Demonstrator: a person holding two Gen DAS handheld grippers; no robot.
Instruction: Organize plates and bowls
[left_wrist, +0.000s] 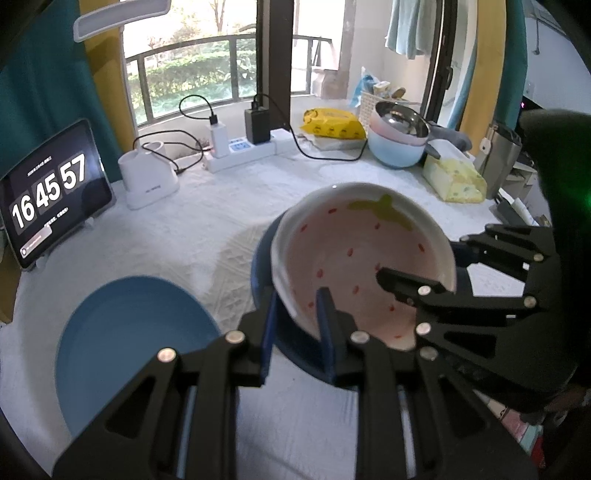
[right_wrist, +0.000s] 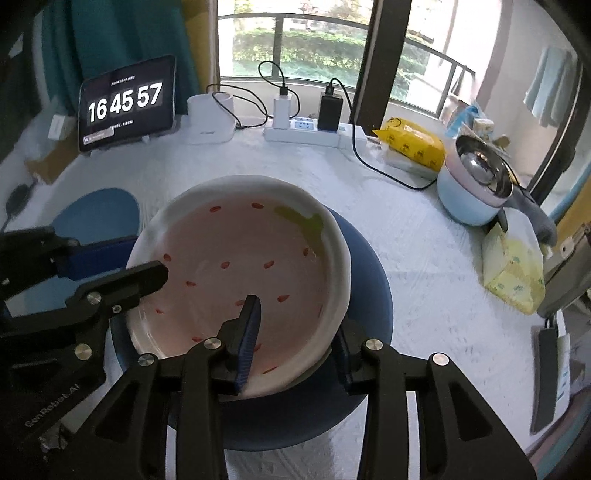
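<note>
A white strawberry-pattern bowl with a pink inside is held tilted just above a dark blue plate. My left gripper straddles its near rim, one finger inside and one outside, gripping it. My right gripper straddles the opposite rim the same way. Each gripper shows in the other's view, the right one and the left one. A lighter blue plate lies on the table to the left.
Stacked bowls, steel in pink in light blue, stand at the back right beside a tissue pack. A tablet clock, a power strip with chargers and a yellow packet line the back.
</note>
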